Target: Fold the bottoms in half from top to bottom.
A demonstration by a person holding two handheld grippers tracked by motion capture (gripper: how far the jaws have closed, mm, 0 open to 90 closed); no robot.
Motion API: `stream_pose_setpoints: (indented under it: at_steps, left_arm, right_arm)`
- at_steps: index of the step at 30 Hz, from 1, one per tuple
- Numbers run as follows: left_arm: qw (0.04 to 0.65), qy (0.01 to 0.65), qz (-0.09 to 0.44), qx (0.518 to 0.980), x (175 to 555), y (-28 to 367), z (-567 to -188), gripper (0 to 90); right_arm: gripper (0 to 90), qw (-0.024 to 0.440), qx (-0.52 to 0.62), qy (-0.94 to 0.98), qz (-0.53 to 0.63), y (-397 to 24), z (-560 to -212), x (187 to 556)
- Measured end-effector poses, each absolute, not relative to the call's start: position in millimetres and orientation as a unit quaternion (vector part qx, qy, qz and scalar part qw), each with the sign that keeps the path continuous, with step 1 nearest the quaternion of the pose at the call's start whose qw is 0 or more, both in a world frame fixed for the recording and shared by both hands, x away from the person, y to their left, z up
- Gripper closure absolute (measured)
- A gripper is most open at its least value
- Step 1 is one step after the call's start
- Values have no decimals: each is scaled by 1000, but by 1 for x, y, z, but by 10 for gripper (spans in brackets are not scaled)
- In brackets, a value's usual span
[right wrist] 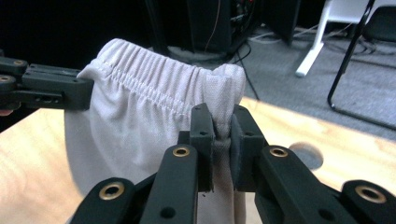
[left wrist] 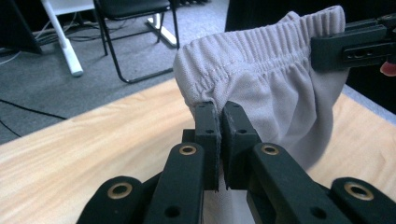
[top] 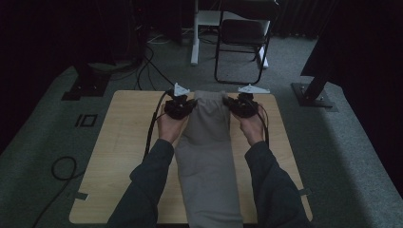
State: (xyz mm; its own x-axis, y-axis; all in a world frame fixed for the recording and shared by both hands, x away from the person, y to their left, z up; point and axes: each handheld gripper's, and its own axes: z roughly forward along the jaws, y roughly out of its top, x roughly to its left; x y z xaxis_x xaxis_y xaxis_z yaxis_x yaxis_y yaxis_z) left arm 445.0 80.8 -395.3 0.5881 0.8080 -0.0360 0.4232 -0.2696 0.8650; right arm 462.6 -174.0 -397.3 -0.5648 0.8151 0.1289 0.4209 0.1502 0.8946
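- Item: grey trousers laid lengthwise down the middle of the wooden table, waistband at the far end, legs running back towards the person and over the near edge.
- Handling, judged: soft knit cloth, light, limp; it should drape and sag between any two held points. Not fragile. The gathered elastic band is the thickest, least slippery part, so the two waist corners look like the sound places to grip.
- Left gripper: jaws closed on the waistband's left corner, cloth pinched between the pads, the band rising above and ahead of the jaws.
- Right gripper: jaws closed on the opposite corner, a fold of cloth bunched in the narrow gap.
- The band stretches straight from one gripper to the other, lifted off the table; cloth hangs below it.
- Pose: both forearms reach forward, roughly parallel, either side of the trousers; hands level, grippers pointing inward at each other across the waist.
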Motion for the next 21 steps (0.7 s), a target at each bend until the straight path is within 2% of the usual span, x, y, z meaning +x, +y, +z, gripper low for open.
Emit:
stream_pose_setpoints:
  at_steps: [15, 21]
  left_arm:
    - [457, 383, 186, 781, 373, 89, -433, 863]
    - [439, 398, 136, 794, 320, 96, -472, 860]
  right_arm:
    - [826, 168, 394, 757, 493, -182, -425, 399]
    - [826, 143, 372, 789, 468, -179, -458, 353]
